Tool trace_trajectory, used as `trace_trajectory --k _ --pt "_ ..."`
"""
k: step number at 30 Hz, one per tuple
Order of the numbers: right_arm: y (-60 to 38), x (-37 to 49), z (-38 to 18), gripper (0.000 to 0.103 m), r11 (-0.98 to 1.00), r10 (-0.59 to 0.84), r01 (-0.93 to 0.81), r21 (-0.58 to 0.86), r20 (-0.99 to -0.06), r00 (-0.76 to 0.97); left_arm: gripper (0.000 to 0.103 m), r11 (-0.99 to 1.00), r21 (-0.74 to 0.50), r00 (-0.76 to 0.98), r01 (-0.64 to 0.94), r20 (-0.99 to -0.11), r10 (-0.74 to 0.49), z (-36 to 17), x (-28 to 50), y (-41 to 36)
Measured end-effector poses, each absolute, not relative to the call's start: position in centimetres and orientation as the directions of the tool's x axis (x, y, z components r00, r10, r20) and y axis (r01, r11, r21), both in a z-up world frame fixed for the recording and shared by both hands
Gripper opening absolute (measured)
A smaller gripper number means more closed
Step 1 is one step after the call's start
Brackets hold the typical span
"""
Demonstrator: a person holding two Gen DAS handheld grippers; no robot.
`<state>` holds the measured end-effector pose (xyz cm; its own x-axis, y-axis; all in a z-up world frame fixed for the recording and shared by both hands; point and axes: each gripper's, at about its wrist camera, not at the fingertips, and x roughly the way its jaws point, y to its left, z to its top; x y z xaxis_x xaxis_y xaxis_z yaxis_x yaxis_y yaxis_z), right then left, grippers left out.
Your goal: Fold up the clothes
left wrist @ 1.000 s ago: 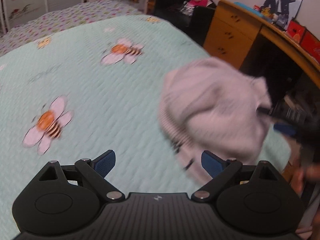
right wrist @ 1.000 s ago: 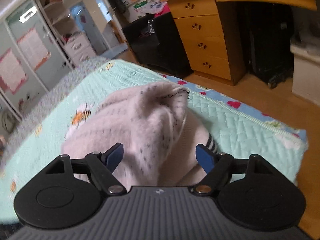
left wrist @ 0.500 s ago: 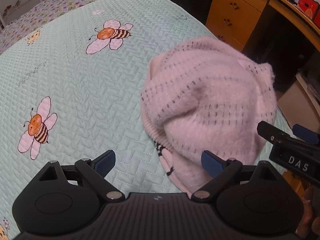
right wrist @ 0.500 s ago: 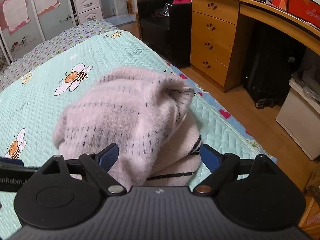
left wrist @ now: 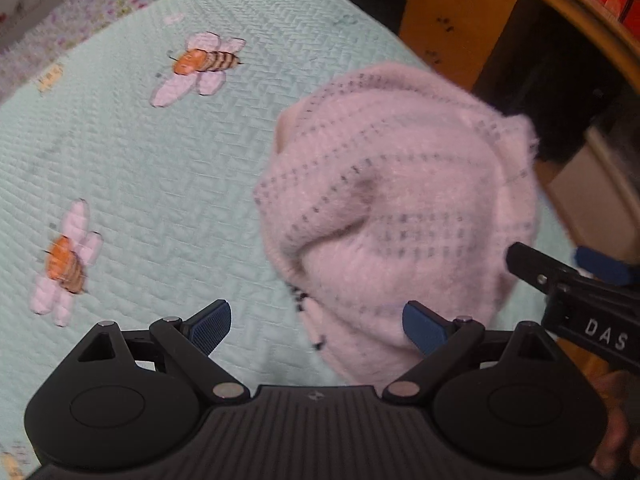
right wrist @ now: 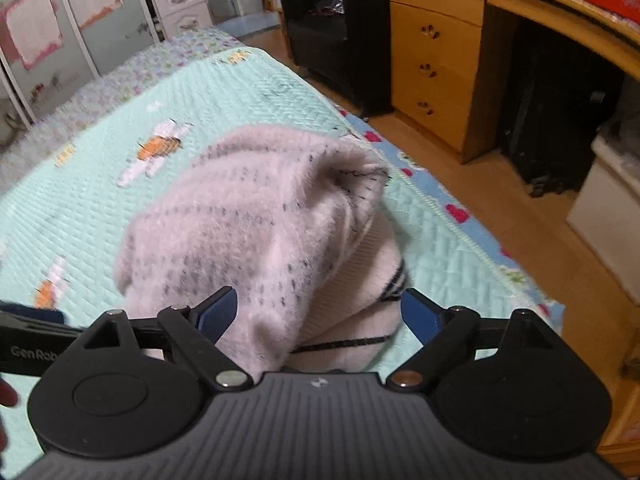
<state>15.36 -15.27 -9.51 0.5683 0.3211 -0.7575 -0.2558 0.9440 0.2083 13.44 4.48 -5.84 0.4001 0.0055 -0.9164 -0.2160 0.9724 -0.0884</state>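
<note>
A fuzzy pale-pink sweater (left wrist: 400,208) with dotted dark stripes lies bunched in a heap on the mint bee-print quilt (left wrist: 152,184), near the bed's right edge. My left gripper (left wrist: 316,326) is open, looking down on the heap; its right pad (left wrist: 424,328) sits over the sweater's near hem. Across the heap stands my right gripper (left wrist: 560,260), seen at the right edge. In the right wrist view the right gripper (right wrist: 319,314) is open wide, with the sweater (right wrist: 248,232) bulging up between its pads. The left gripper's finger (right wrist: 32,320) shows at the left edge.
A wooden desk with drawers (right wrist: 436,68) and a black chair (right wrist: 340,36) stand past the bed's edge, across a strip of wood floor (right wrist: 500,208). A white bin (right wrist: 608,220) sits by the desk. The quilt (right wrist: 200,108) stretches far to the left.
The left gripper has swung closer and tipped down over the sweater. The right gripper's jaws widened slightly and it lifted and rolled a little. The sweater has settled into a still heap.
</note>
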Motion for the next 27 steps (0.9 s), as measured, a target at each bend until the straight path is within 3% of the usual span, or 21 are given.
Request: trace_trajectory --k 5,9,13,16,18,20,27 --pt "-16.6 16.7 -9.9 0.089 0.896 0.443 -0.262 0.358 -0.680 0.584 0.096 0.937 -0.235 0.458 -0.260 -0.884 -0.095 -7.6 10.8 6.1" --pt "-16.0 18.3 -10.8 0.088 0.892 0.448 -0.235 0.385 -0.697 0.560 0.093 0.936 -0.245 0.461 -0.253 -0.881 -0.106 -8.6 9.5 6.4" --pt "-15.7 19.0 -11.9 0.085 0.884 0.462 -0.220 0.412 -0.701 0.543 0.092 0.914 -0.316 0.550 -0.254 -0.825 -0.132 -8.1 7.2 8.3" --pt "-15.7 19.4 -13.0 0.070 0.867 0.490 -0.205 0.453 -0.704 0.514 0.092 0.899 -0.360 0.570 -0.249 -0.805 -0.165 -7.9 7.0 9.7" --pt "-15.8 19.5 -13.6 0.041 0.843 0.526 -0.201 0.498 -0.689 0.499 0.092 0.904 -0.352 0.571 -0.241 -0.805 -0.161 -7.8 7.0 10.0" --pt "-15.8 19.4 -13.8 0.025 0.832 0.542 -0.201 0.518 -0.677 0.497 0.093 0.909 -0.344 0.576 -0.233 -0.802 -0.156 -7.8 6.8 10.3" --pt "-15.3 17.4 -12.2 0.014 0.796 0.596 -0.299 0.527 -0.590 0.545 0.093 0.926 -0.334 0.604 -0.175 -0.779 -0.167 -7.7 4.9 9.9"
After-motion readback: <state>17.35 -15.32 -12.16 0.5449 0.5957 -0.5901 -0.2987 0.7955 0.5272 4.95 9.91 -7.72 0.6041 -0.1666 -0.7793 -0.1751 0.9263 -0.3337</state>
